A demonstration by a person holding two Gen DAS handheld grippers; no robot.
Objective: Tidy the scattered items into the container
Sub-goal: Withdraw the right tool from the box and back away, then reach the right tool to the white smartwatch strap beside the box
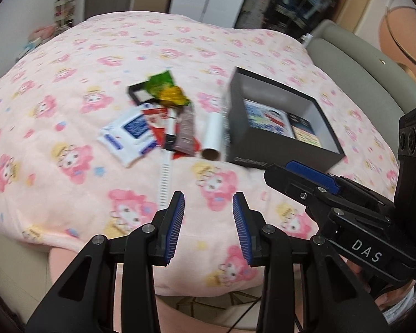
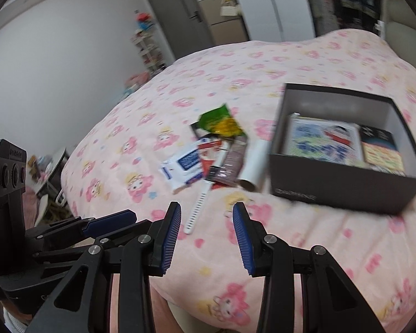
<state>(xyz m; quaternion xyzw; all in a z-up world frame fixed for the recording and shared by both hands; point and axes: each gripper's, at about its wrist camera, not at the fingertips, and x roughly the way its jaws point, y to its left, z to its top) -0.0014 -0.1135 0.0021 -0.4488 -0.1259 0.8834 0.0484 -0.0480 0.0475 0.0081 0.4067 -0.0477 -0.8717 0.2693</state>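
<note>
Two hand-held grippers: the left hand-held gripper (image 1: 208, 227) and the right hand-held gripper (image 2: 207, 238) both hover above the near edge of the bed, jaws spread wide, nothing between the blue pads.
Neighbouring tool: the right unit shows at the right of the left wrist view; the left unit shows at the left of the right wrist view, so the two sit side by side.
Container: a dark open-topped box (image 1: 274, 149) (image 2: 344, 191) rests on the blanket toward the right, already holding a printed blue-and-white packet (image 2: 323, 141) and a smaller dark packet beside it.
Scattered items: a heap lies just left of the box, comprising a white-and-blue pouch (image 1: 130, 136) (image 2: 184, 168), a green-and-yellow wrapper (image 1: 167, 88) (image 2: 220, 122), a brown sachet (image 1: 186, 133), a white roll (image 1: 215, 136) (image 2: 253, 163) just beside the box wall, and a white watch strap (image 1: 165, 179) (image 2: 199, 208) reaching toward the grippers.
Open room: bare blanket lies between the gripper tips and the heap, and more extends behind the heap and box.
Surface: a pink cartoon-print blanket (image 1: 69, 105) (image 2: 332, 263) covers the bed, rounding off at the near edge.
Room: a grey headboard (image 1: 360, 77) runs along the right; a wardrobe and shelves stand beyond the bed.
</note>
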